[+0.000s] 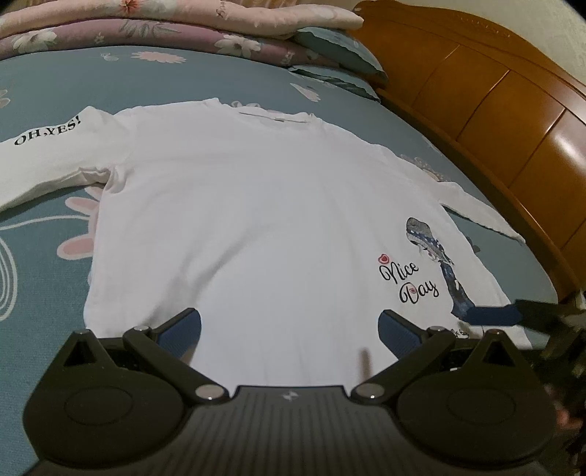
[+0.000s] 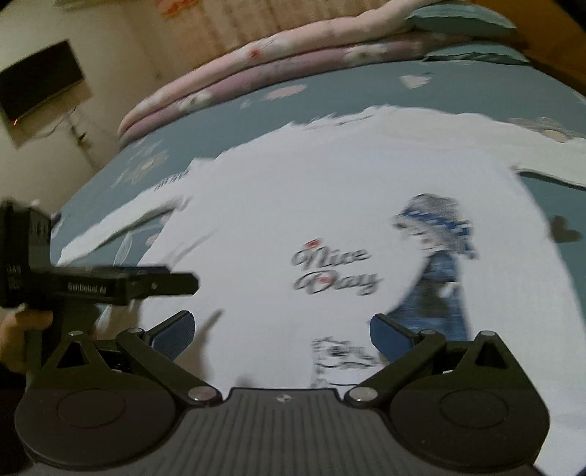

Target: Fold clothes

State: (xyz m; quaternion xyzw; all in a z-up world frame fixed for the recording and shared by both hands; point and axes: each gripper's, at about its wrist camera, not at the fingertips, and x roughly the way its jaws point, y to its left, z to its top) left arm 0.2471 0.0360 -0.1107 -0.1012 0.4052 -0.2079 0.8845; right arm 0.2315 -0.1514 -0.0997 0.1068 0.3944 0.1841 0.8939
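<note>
A white long-sleeved shirt (image 1: 256,205) lies flat on the bed, front up, with a "Nice Day" print (image 1: 410,282) near its right hem and "OH,YES!" on the left sleeve (image 1: 47,133). My left gripper (image 1: 289,331) hovers open over the shirt's lower hem, nothing between its fingers. In the right wrist view the same shirt (image 2: 329,205) is blurred by motion. My right gripper (image 2: 280,335) is open above the hem near the print (image 2: 333,274). The left gripper's body (image 2: 95,285) shows at the left there, held by a hand (image 2: 22,329).
The bed has a teal floral sheet (image 1: 47,88). Folded pink and purple quilts (image 1: 164,25) and teal pillows (image 1: 337,51) are stacked at its far side. A wooden headboard (image 1: 512,110) runs along the right. A dark wall screen (image 2: 40,77) hangs beyond the bed.
</note>
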